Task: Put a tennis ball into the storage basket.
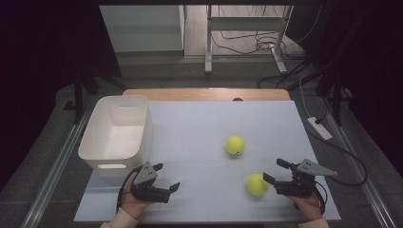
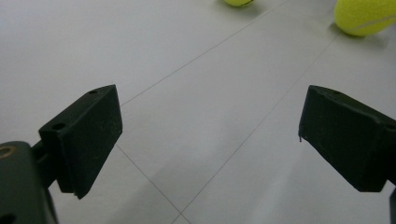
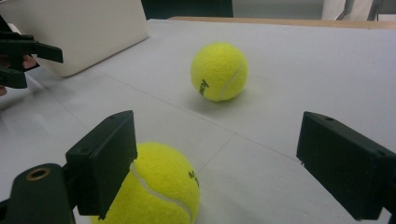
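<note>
**Both balls still out, bin empty**

While the right claw sits spread wide just beside the near tennis ball, nothing has been gripped yet. In the right gripper view that ball lies low between the jaws, close against the left-hand jaw, with a wide gap to the other; the jaws are released, not closed on it. The far tennis ball rests alone farther up the tabletop, toward the middle, well apart from both claws.

The left claw is likewise released and holds nothing; the left gripper view shows bare surface between its jaws, with the two balls off near the top edge. It lies near the front corner of the white bin, which stands at the left of the tabletop and looks empty inside.

Judged from this layout, the work is most likely collecting the balls into the bin, and it is at its very start: no ball delivered, the first grasp about to be made, then a carry across to the left, and the second ball after that.
</note>
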A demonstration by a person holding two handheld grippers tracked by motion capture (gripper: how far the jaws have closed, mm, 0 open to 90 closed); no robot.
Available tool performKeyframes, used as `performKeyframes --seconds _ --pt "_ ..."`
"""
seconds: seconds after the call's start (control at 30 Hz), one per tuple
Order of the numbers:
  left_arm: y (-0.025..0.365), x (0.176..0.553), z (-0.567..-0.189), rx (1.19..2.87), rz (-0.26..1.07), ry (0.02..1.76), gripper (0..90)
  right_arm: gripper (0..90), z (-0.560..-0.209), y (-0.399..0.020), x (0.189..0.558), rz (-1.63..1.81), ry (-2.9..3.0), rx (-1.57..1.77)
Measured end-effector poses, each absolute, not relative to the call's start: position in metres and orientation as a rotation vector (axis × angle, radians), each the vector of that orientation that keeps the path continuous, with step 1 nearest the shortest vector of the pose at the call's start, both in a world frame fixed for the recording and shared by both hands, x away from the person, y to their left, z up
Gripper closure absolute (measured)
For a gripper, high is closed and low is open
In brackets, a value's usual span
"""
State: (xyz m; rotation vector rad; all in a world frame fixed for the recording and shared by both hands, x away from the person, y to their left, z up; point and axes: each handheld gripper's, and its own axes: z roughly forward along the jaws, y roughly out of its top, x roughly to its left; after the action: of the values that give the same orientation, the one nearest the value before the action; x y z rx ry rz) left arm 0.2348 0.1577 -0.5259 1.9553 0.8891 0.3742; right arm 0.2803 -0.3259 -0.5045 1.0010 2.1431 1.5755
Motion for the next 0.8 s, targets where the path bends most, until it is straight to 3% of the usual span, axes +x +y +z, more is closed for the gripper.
performKeyframes --seconds 0.8 --pt "0.145 0.246 -0.517 1.967 0.379 0.884 7.3 12.2 -0.504 -0.32 0.279 1.547 2.147 1.0"
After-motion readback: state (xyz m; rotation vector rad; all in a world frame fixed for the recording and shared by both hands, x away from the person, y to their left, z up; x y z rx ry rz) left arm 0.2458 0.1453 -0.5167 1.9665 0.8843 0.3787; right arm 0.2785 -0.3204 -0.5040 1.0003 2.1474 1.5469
